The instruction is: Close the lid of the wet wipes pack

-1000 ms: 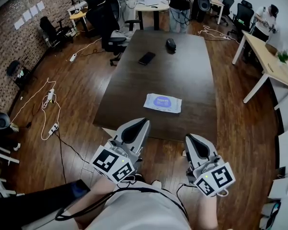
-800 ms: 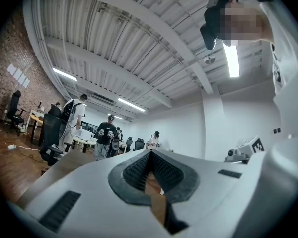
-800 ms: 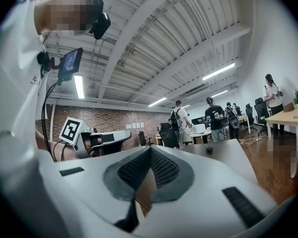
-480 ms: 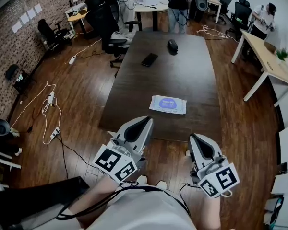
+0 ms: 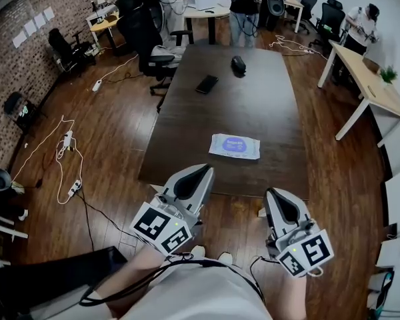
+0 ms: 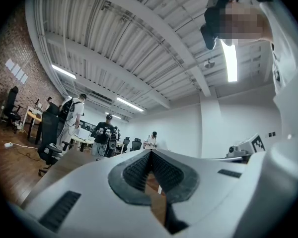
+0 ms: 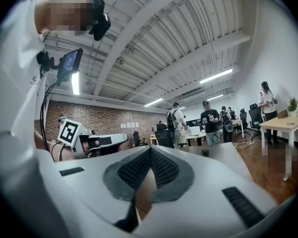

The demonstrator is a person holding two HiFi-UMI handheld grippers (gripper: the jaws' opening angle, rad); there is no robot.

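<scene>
The left gripper's (image 6: 150,153) jaws were clenched, pads meeting at the tips with nothing between them. The right gripper's (image 7: 150,150) jaws were clenched just the same, also empty. Both grippers pointed roughly level, side by side and apart from each other. In the head view they were held over the wooden floor (image 5: 113,145), short of the near edge of the dark worktop (image 5: 253,105).

The wipes pack (image 5: 235,146) lay flat on the worktop near that edge, well ahead of both grippers and touched by neither. It was white with a blue oval on top; whether its lid was up or down could not be made out.

Farther along the worktop lay a phone (image 5: 207,84), and beyond it a small dark object (image 5: 238,65). An office chair (image 5: 150,42) stood off the far left corner. A light table (image 5: 370,89) with a small plant (image 5: 387,75) stood to the right, and a person (image 5: 360,24) was beside it.
</scene>
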